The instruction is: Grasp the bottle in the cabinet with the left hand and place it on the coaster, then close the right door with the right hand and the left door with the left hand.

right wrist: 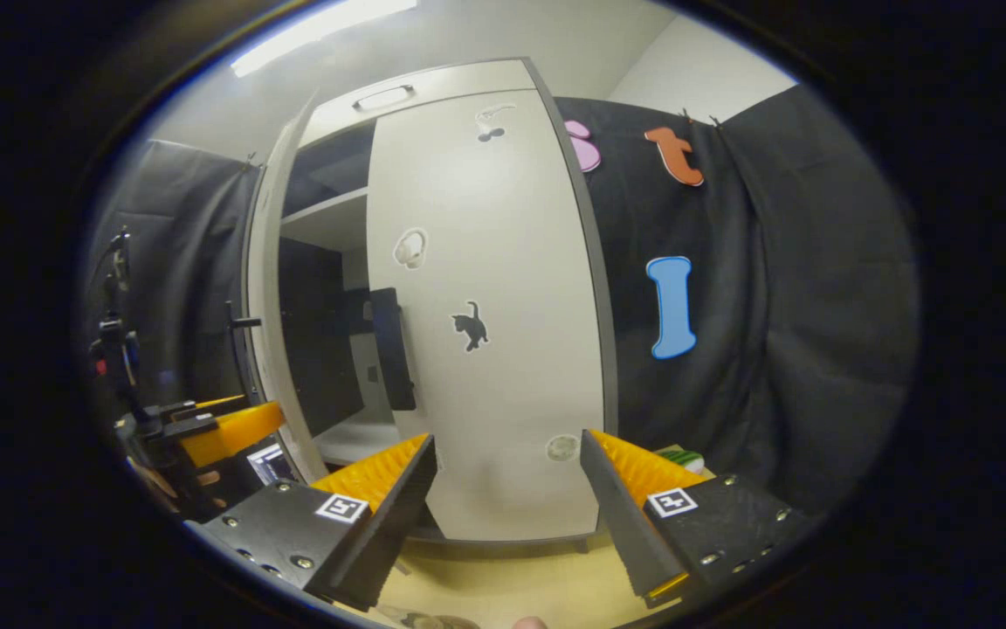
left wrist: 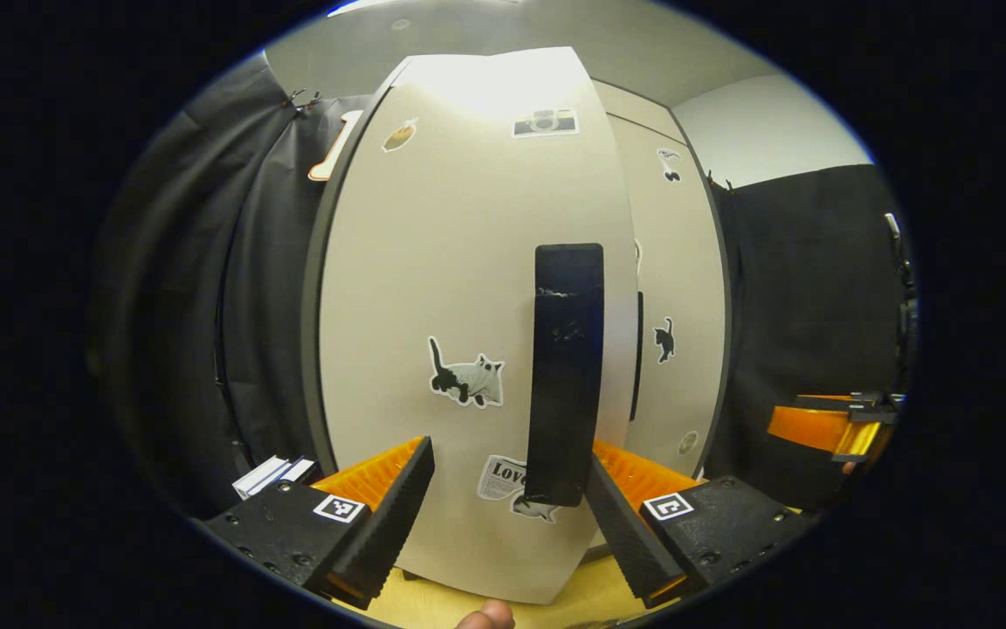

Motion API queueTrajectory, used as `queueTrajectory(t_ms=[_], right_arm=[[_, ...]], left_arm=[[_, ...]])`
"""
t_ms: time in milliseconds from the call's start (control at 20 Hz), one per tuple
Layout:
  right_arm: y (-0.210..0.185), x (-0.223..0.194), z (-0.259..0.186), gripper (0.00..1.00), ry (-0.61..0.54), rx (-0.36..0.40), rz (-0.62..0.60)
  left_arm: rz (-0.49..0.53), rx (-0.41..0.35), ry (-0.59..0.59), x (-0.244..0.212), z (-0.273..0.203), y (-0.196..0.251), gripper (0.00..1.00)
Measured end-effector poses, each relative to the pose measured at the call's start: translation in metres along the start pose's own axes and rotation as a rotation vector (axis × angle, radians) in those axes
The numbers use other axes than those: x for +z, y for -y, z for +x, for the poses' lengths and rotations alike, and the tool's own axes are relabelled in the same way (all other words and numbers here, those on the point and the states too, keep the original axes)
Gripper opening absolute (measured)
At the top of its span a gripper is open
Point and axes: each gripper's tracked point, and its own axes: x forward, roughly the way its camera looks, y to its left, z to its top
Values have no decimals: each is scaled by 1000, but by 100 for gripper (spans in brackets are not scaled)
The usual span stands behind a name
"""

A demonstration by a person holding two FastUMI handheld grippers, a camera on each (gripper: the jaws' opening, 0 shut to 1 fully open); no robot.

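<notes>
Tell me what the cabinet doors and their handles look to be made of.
Left door and right door: probably laminated board, with a smooth matte off-white face, a soft glare up top and a dark edge band. Left door's handle and right door's handle: black and matte, plastic or painted metal; the look leaves it open.

Probably a recording booth: black cloth wall (right wrist: 782, 349), stickered cabinet (left wrist: 468, 288).
</notes>
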Motion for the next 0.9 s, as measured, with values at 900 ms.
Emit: queueTrajectory(t_ms=[900], right_arm=[[-3, -20, -28, 100, -51, 17, -30]], left_arm=[[27, 141, 8, -6, 75, 11, 100]])
